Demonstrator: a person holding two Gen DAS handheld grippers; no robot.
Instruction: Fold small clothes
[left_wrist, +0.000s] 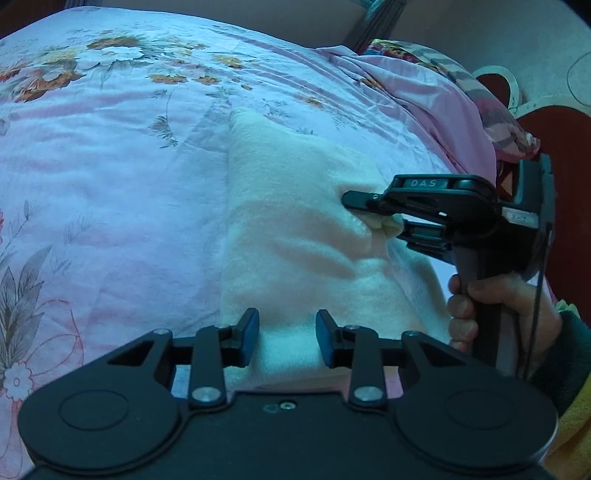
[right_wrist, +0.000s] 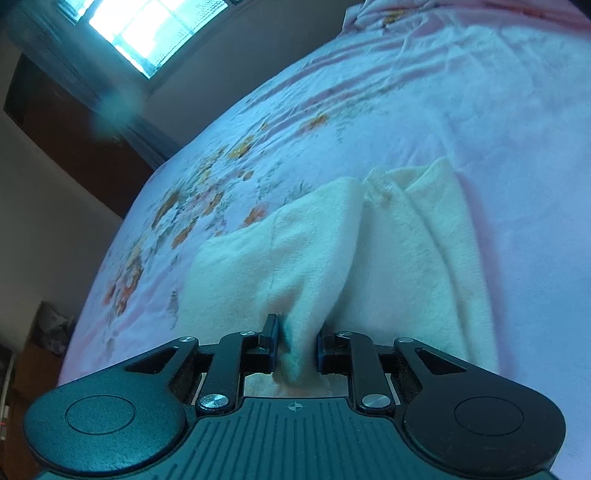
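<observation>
Pink flowered bedspread (left_wrist: 110, 177) with a cream garment (left_wrist: 295, 236) lying on it — a fold under way, as I judge it.

My right gripper (right_wrist: 297, 345) has its fingers closed on a pinched ridge of the cream cloth, which bunches up between the pads and rises off the bed; in the left wrist view the same gripper reaches in from the right, and the fabric puckers toward its tips. My left gripper (left_wrist: 287, 338) has its fingers apart, with the near edge of the garment lying between and beneath them — whether the pads touch the cloth I cannot tell. The garment lies in a long strip running away from me, already doubled in places. Next, I judge, the left fingers should close on the near edge, so both grips can carry the cloth over evenly without dragging the bedspread.
</observation>
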